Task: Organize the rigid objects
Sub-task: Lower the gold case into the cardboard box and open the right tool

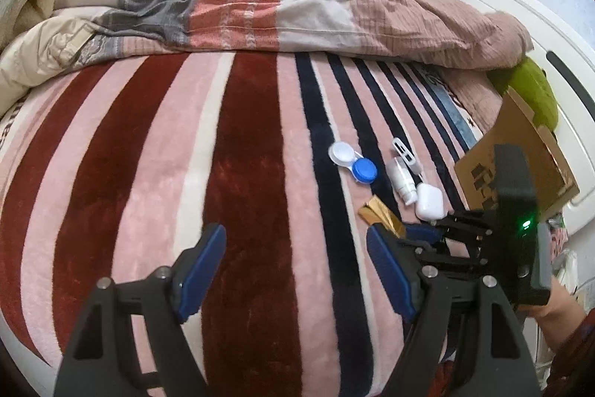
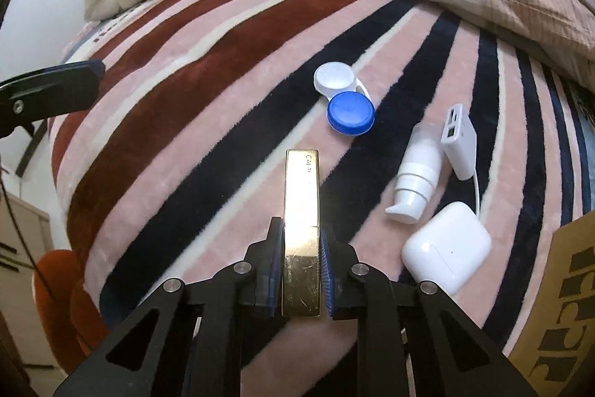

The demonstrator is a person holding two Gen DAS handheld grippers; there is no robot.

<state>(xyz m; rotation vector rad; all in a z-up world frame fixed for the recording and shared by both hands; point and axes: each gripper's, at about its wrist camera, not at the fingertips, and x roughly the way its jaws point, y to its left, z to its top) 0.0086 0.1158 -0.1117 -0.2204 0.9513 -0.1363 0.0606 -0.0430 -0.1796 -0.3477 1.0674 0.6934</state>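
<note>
Striped bed blanket (image 2: 223, 92) carries lens case (image 2: 344, 99), bottle (image 2: 416, 181), earbud case (image 2: 446, 248), adapter (image 2: 459, 144).

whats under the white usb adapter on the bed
The white usb adapter lies partly on the clear cap of the white pump bottle, otherwise on the striped blanket. Anything beneath it is hidden.

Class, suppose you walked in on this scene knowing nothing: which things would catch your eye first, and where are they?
First, the shiny gold case, clamped between the right gripper's jaws above the striped blanket. Next, the white and blue lens case lying just beyond it. To its right sit a white pump bottle, an earbud case and a small white hub, close together.
</note>
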